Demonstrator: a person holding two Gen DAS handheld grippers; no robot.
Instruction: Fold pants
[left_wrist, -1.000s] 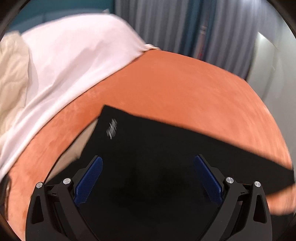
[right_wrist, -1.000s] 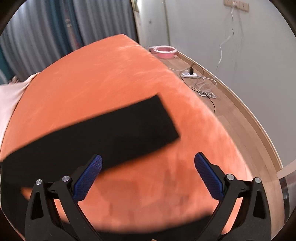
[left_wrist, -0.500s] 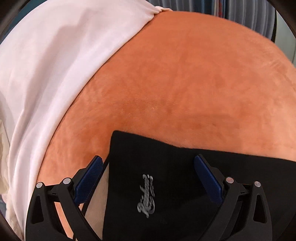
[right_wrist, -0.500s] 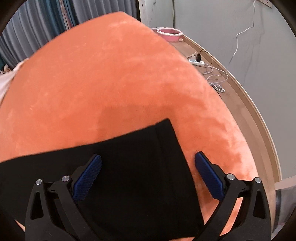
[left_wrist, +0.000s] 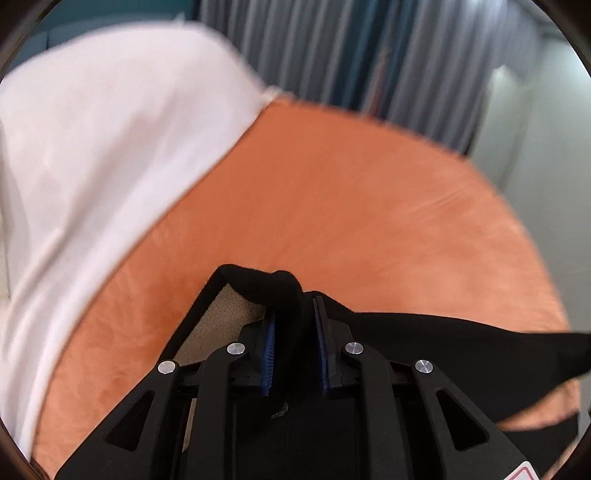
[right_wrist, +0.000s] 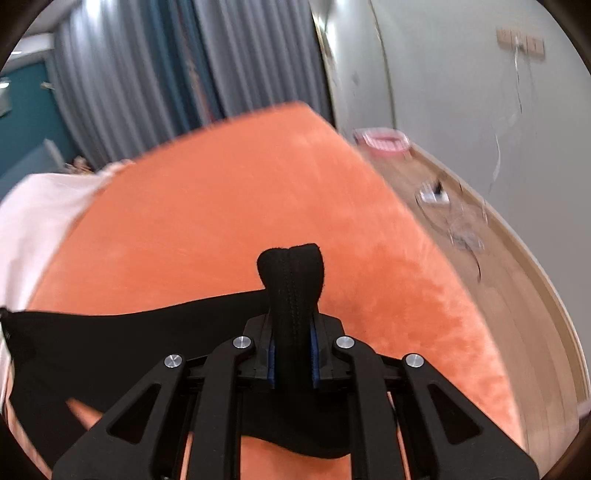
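An orange blanket (left_wrist: 351, 206) fills the middle of both views, with white bedding (left_wrist: 103, 140) in the upper left. Black pants (right_wrist: 122, 343) stretch across the lower frame, lifted above the blanket. The left gripper (left_wrist: 294, 332) has its jaws clamped on a bunched corner of the pants; the right gripper (right_wrist: 291, 347) is clamped on a stitched edge.

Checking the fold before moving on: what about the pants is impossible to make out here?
- Left wrist view: left gripper covers the pinched part of the black pants; motion blur.
- Right wrist view: right gripper hides the fabric below; lower edge crops the rest.
- Full layout: neither view.
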